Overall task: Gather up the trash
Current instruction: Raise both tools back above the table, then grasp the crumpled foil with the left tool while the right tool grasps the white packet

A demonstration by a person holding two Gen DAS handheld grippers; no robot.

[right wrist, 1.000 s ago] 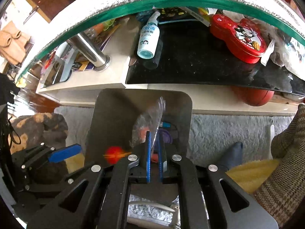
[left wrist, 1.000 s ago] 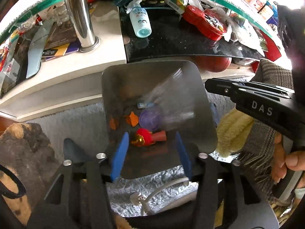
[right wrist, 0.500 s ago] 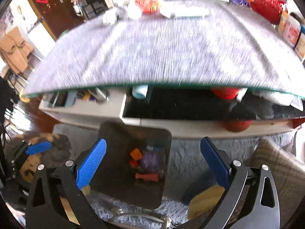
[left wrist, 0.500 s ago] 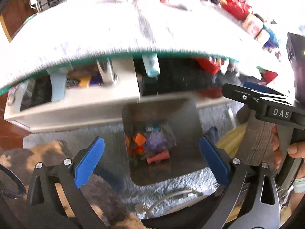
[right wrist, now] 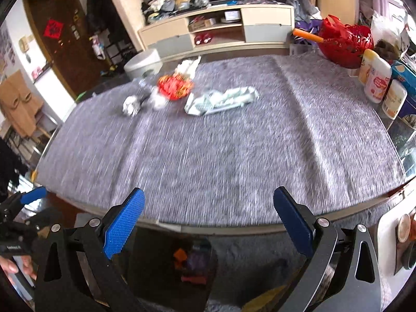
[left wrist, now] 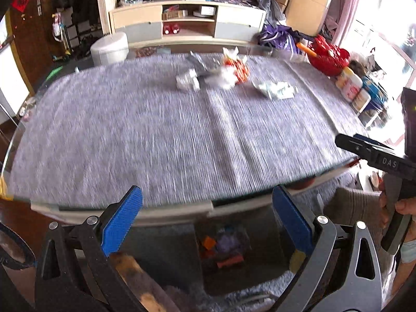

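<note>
Bin (left wrist: pixel 182 249) below table edge with orange, purple, red scraps (left wrist: pixel 223 247) inside; both grippers' jaws spread, empty.

Grey cloth (left wrist: pixel 161 135): lying across the glass-topped table, covering most of it, blurred in both views.
Red basket (right wrist: pixel 343 44): sitting at the table's far right corner.
Orange stick (right wrist: pixel 308 35): poking out leftward from the red basket.
White bottles (right wrist: pixel 377 80): standing upright along the table's right edge, just beside one another.
TV cabinet (left wrist: pixel 187 23): standing beyond the table against the far wall.
White stool (left wrist: pixel 109 48): sitting on the floor between table and cabinet.
</note>
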